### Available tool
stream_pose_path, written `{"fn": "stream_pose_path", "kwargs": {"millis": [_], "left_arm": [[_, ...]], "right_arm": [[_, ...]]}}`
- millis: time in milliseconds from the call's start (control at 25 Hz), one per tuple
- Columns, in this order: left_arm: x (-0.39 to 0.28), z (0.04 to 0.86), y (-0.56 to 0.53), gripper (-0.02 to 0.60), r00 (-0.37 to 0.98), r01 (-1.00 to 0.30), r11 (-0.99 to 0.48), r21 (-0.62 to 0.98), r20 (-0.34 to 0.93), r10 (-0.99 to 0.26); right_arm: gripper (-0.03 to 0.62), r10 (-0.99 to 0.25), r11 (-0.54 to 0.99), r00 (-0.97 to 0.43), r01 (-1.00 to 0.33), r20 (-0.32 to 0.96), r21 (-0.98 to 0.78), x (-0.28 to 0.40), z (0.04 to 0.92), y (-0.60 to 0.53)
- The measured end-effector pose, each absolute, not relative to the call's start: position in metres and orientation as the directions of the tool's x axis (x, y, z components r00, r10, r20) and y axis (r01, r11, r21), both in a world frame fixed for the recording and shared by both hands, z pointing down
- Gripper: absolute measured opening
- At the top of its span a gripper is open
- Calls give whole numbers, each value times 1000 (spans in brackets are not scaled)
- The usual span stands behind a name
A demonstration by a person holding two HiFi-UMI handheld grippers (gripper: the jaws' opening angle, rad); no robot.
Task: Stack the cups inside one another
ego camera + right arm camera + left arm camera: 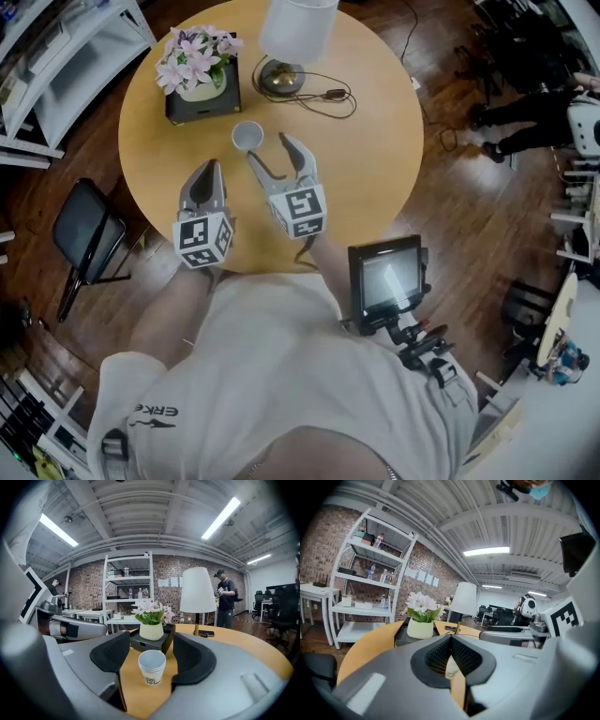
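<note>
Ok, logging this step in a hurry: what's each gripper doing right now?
Left gripper: closed, holding nothing.
Right gripper: open, cups ahead, not gripped.

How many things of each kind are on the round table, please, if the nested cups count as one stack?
Cup stack: 1
Flower pot: 1
Black box under the pot: 1
Lamp: 1
Small black device on the lamp's cord: 1
Total: 5
</note>
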State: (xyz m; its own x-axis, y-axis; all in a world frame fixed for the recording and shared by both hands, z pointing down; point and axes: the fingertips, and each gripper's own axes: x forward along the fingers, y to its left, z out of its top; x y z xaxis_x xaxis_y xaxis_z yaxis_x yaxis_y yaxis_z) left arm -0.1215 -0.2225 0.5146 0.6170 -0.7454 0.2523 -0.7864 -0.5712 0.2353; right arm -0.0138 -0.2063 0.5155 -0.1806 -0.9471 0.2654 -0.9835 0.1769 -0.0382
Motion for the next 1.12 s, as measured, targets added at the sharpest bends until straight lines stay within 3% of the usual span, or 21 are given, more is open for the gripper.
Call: {"fn": "stream_pose_path", "kwargs": {"millis": [440,1120], "left_arm": [[-83,483,-190,2,673,-738,-652,174,123,-730],[-43,446,-90,2,594,-804,-591,62,66,-802]], "right_arm": [[233,-971,61,-58,-998,230,8,26,467,-150],[137,-986,114,-118,-992,115,-48,85,429,-58]]}}
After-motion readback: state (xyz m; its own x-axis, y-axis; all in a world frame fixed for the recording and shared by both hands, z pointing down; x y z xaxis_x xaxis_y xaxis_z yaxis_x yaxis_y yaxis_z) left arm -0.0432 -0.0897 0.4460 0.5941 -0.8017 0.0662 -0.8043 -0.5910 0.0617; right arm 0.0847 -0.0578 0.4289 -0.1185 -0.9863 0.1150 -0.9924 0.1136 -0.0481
